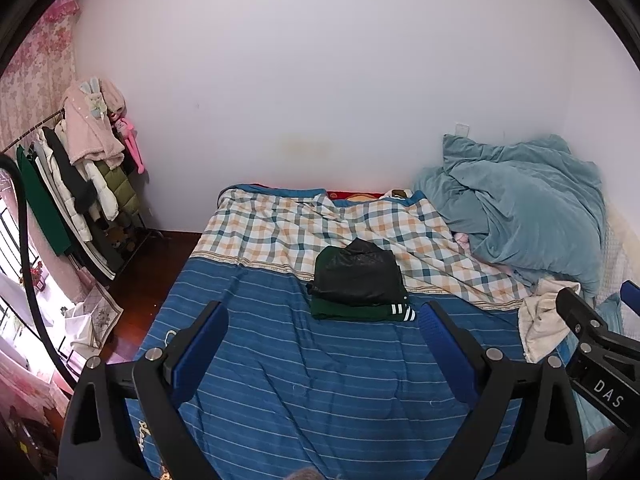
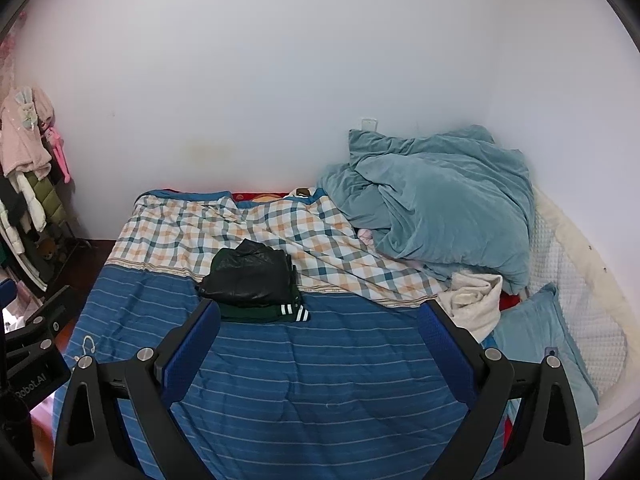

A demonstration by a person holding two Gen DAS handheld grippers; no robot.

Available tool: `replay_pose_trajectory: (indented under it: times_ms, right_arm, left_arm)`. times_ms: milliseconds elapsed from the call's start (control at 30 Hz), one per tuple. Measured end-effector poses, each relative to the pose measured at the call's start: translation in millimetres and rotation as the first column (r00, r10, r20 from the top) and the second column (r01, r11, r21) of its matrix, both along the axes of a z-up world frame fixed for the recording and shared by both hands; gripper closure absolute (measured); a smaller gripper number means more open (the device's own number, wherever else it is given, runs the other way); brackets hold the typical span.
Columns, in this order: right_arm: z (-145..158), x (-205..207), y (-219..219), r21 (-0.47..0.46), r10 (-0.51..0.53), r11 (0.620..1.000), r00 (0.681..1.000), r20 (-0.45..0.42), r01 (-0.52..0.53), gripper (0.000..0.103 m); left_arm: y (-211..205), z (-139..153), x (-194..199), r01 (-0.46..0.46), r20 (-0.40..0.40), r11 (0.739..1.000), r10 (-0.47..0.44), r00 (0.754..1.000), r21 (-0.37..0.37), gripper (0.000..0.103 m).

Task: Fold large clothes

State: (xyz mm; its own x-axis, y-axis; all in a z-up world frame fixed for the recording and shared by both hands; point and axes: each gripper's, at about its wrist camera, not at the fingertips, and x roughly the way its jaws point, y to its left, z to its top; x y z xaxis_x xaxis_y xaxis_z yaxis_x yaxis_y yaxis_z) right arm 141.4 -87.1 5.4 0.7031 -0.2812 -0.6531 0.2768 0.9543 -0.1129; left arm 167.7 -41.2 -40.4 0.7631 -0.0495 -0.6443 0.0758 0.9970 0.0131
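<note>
one bed (image 1: 280, 380) with two folded garments (image 1: 358, 284) stacked, two tongs (image 1: 322, 334) (image 2: 318, 334) spread, empty

The folded black jacket (image 1: 357, 271) has a glossy, crinkled sheen, perhaps leather or coated nylon, over matt dark-green knit (image 1: 352, 311). The striped blue bedspread (image 1: 320, 380) is smooth matt woven cloth; the teal duvet (image 1: 524, 204) looks soft and velvety. Each tool (image 1: 323, 346) (image 2: 318, 344) is matt black plastic with textured blue pads (image 1: 446, 354) and shiny metal bolts (image 1: 153, 354)
</note>
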Motion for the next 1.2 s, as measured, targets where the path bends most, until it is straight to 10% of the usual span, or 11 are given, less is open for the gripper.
replay_pose_trajectory:
  times_ms: [1200]
  right_arm:
    - [-8, 11, 5, 0.014, 0.026, 1.000, 1.000, 0.012, -0.026, 0.002]
  left_arm:
    - [12, 8, 1, -0.012, 0.013, 1.000, 0.012, 1.000, 0.012, 0.005]
